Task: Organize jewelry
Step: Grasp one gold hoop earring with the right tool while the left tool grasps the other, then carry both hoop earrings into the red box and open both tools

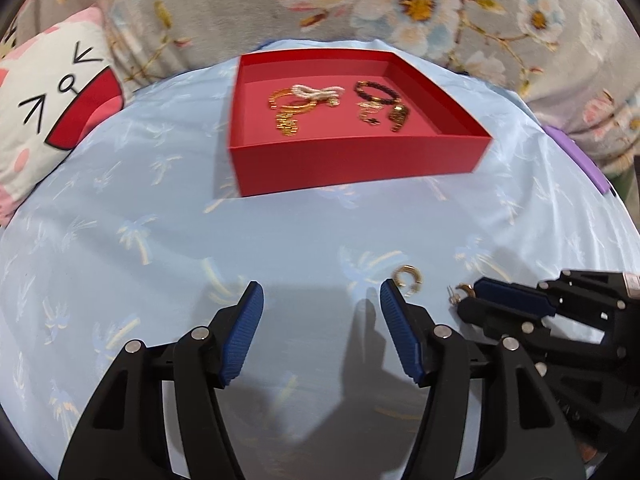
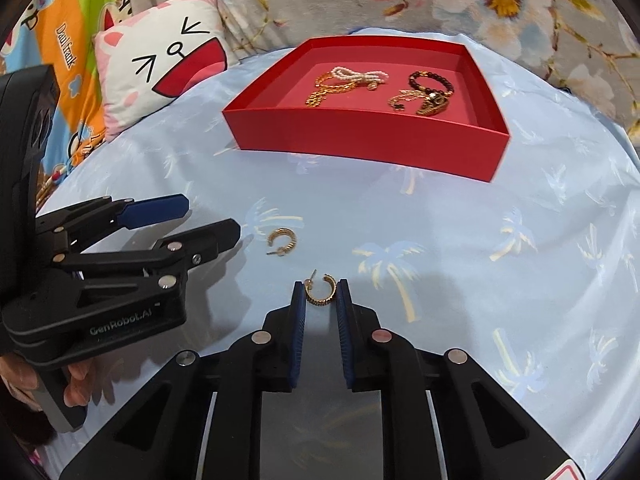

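**Right wrist view: hoop earring framed between narrowed fingers**

Right wrist view: the right gripper (image 2: 321, 294) is seen low over the blue palm-print cloth (image 2: 460, 220). Its fingers are narrowed to a small gap, with a gold hoop earring (image 2: 319, 290) lying between the blue pads. Whether the pads touch the earring cannot be told. A second gold hoop earring (image 2: 282, 241) is seen on the cloth just beyond and to the left, near the tips of the left gripper (image 2: 212, 220).

In the left wrist view the left gripper (image 1: 322, 300) is recorded wide open with nothing held. The second earring (image 1: 408, 278) lies just beside its right pad.

A red tray (image 2: 360, 140) stands farther back on the cloth, well apart from both earrings. Inside it are noted a pearl bow piece (image 2: 358, 75), gold chain (image 2: 324, 90), a dark bead bracelet (image 2: 432, 81) and other gold items. No object stands between the earrings and the tray.

A cartoon-face pillow (image 2: 160, 76) rests at the far left, and floral fabric (image 2: 480, 0) lies behind.
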`<state>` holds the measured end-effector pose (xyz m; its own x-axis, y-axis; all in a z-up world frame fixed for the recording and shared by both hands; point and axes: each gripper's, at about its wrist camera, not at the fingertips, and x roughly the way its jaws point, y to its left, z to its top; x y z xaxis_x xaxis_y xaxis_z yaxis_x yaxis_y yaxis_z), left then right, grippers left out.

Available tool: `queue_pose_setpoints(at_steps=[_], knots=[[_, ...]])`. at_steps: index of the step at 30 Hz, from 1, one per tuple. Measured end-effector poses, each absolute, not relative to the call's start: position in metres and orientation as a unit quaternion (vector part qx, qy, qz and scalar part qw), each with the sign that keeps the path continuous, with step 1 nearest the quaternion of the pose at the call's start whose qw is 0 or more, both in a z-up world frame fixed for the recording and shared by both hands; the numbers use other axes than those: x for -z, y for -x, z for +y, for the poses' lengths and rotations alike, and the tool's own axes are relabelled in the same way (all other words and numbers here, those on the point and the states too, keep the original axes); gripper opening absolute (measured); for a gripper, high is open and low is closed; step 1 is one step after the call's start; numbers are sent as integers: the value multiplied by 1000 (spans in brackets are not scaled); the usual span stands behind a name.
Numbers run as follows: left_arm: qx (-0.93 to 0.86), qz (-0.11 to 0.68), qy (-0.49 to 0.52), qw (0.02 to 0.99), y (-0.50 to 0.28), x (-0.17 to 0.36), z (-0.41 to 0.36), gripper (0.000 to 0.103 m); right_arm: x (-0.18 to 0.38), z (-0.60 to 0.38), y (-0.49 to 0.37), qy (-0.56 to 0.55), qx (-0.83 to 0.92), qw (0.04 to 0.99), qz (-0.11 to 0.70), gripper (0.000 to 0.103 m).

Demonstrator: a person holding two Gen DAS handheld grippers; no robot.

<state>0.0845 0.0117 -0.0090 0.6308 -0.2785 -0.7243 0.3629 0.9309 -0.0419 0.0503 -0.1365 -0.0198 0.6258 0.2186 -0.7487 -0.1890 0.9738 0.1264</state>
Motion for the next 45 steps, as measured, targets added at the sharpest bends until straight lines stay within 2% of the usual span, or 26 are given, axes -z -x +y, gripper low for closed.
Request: queue_pose_setpoints(at_steps=[11,15,19,22,36,45], knots=[[209,410,-82,884,-84,15,-38,57,13,-199,-21,-79,-62,909,405,14],[197,407,-84,888,-85,16,-39,47,14,-203,-23,-86,-64,907,406,14],[193,406,-70,890,-87,14,-32,25,16,-203,-24,-89,-70,905,410,14],[196,407,-65,890,-87,14,-31,16,17,-203,-24,-90,-69,905,410,14],[206,403,-65,889,-84,9,-31,16,5,-203,-22,-90,-73,912,393,14],[200,384,-67,899,-95,-18,-23,16,-21,-202,-41,-87,-92,915,383,14]])
